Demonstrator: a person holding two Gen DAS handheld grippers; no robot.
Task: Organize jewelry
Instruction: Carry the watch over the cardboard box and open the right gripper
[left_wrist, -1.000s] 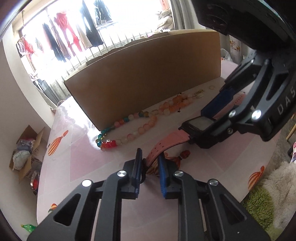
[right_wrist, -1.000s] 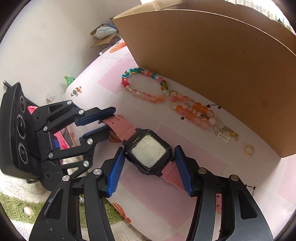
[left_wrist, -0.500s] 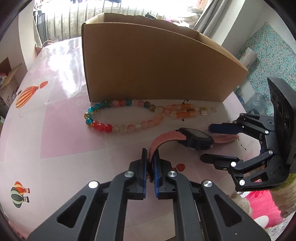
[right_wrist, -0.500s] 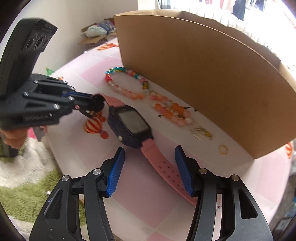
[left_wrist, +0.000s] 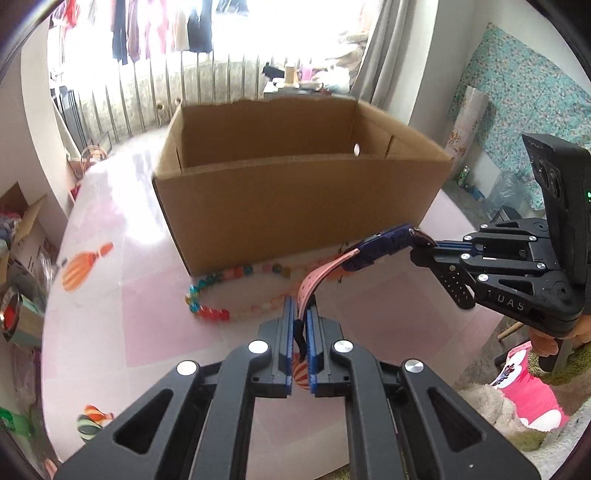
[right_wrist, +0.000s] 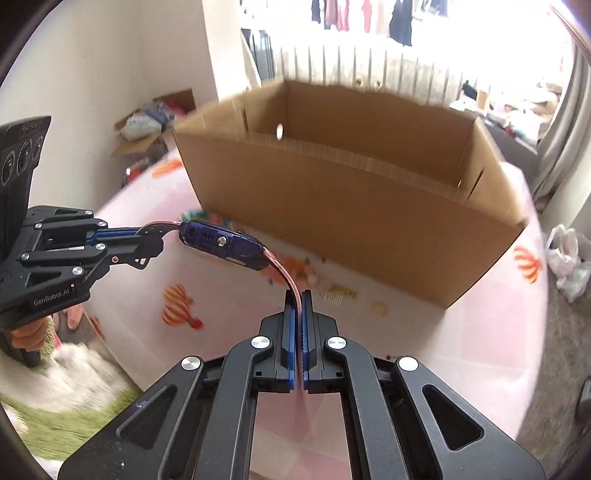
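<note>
Left claw (left_wrist: 302, 325) and right claw (right_wrist: 298, 314) each pinched bendy pink strap; right just snapped closed; watch (right_wrist: 221, 245) hung between, light, floppy; hold straps, not slick case

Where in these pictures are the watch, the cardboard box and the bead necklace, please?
watch (right_wrist: 221, 243): right wrist view, on the side of its dark blue case.
cardboard box (left_wrist: 295, 206): left wrist view, on its near outer wall.
bead necklace (left_wrist: 210, 314): left wrist view, on the red beads at its near end.

Bright daylight floods through a barred window (left_wrist: 207, 92) hung with clothes (left_wrist: 155, 26); white walls (right_wrist: 110, 55), grey curtain (left_wrist: 388, 55), green rug (right_wrist: 55, 417) on the floor.
</note>
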